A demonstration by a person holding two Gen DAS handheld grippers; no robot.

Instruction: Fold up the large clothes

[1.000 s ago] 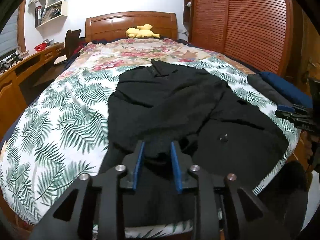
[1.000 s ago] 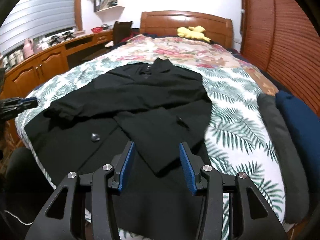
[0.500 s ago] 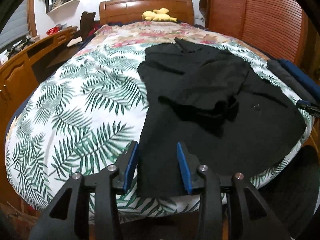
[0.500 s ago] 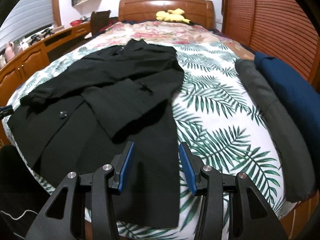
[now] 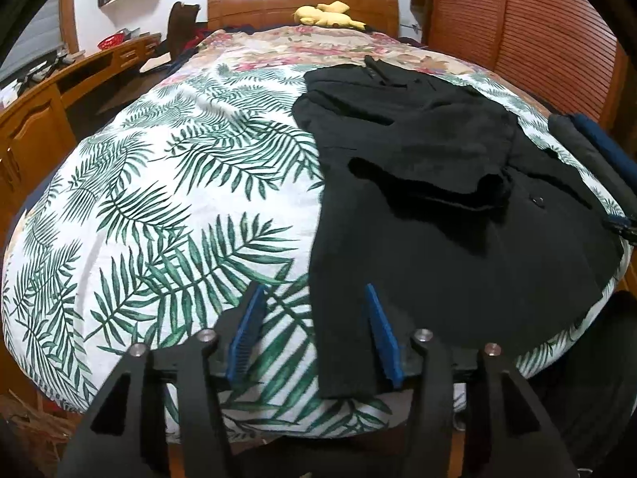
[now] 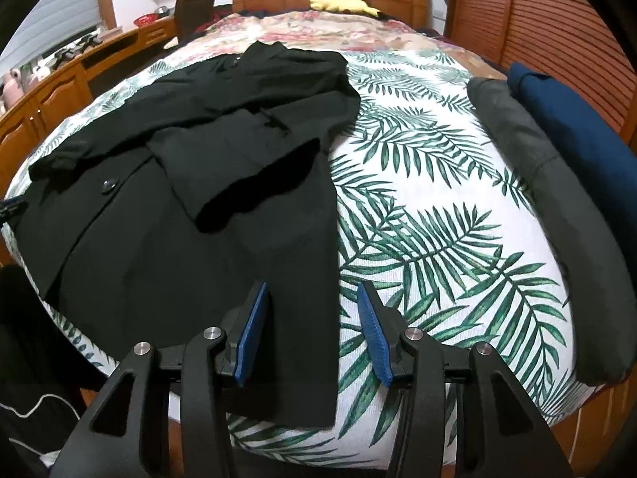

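Note:
A black coat (image 5: 418, 239) lies flat on the leaf-print bedspread (image 5: 159, 219), collar toward the headboard and both sleeves folded across its front. My left gripper (image 5: 314, 290) hovers low over the coat's near left hem corner. Its jaws are opening, and the coat's edge lies between the blue pads (image 5: 247, 322) without being pressed. In the right wrist view the coat (image 6: 179, 199) fills the left half. My right gripper (image 6: 311, 286) stands open over the near right hem corner, with the coat's edge between its fingers.
A rolled grey garment (image 6: 549, 207) and a navy one (image 6: 577, 127) lie along the bed's right side. A yellow plush toy (image 5: 326, 16) sits by the wooden headboard (image 5: 302, 0). A wooden desk (image 5: 47, 99) runs along the left, louvred wardrobe doors (image 5: 537, 28) along the right.
Both grippers have sunk and spread apart from the coat's middle, the left to the left hem corner and the right to the right one. The left jaws have widened.

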